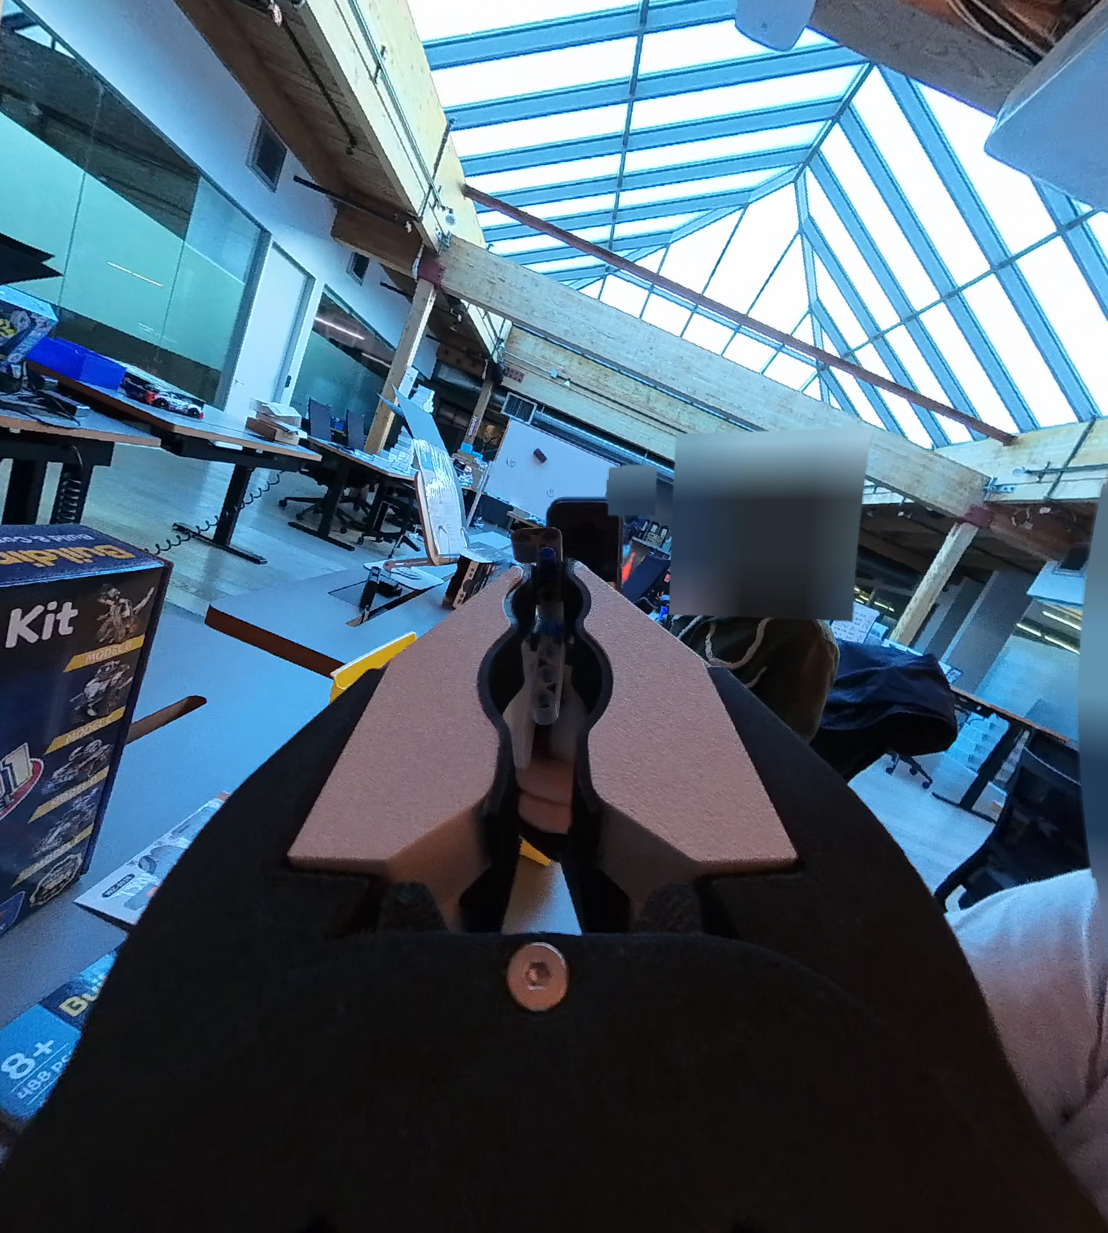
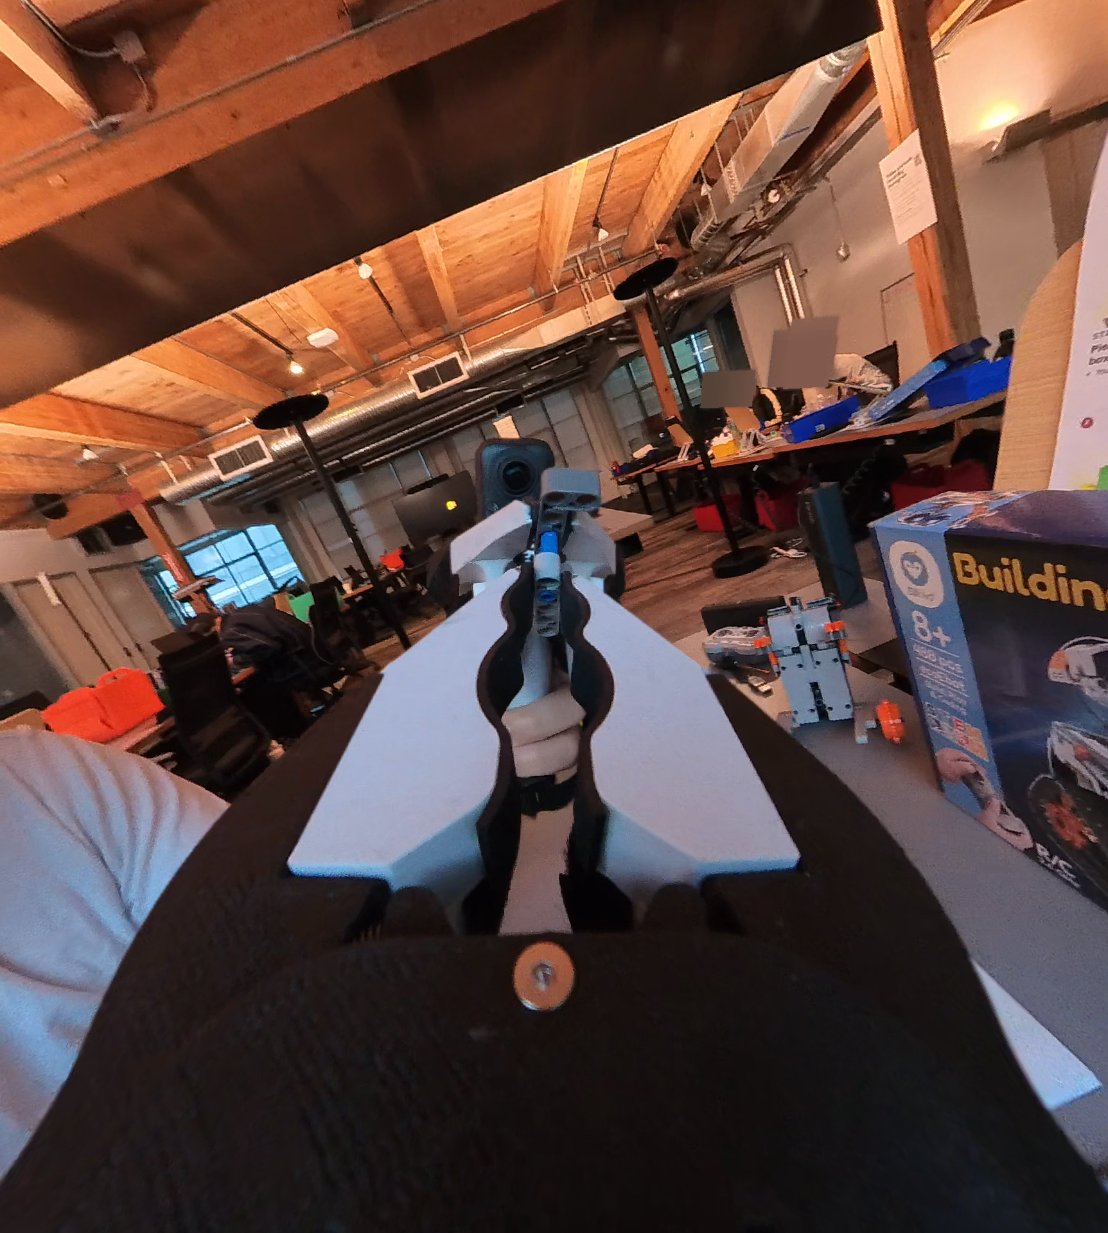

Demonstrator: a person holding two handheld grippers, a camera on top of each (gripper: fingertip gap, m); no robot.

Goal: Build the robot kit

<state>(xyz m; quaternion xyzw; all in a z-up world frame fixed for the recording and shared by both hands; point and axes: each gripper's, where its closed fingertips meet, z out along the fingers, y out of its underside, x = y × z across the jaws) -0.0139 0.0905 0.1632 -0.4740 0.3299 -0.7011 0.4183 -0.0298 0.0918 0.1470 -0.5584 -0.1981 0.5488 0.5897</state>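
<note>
As both grippers meet tip to tip at frame centre, we see the left gripper [image 1: 546, 587] and right gripper [image 2: 548, 587] each pinching the grey-and-blue brick assembly [image 2: 550, 567], braced for steadiness; the kit box [image 2: 1031, 674] stands at right

Two wrist cameras facing each other, tilted upward, close

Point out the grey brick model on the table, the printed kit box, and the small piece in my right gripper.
grey brick model [image 2: 808, 667]: right wrist view, torso.
kit box [image 2: 1071, 667]: right wrist view, front face.
small piece [image 2: 546, 594]: right wrist view, grey beam.
</note>
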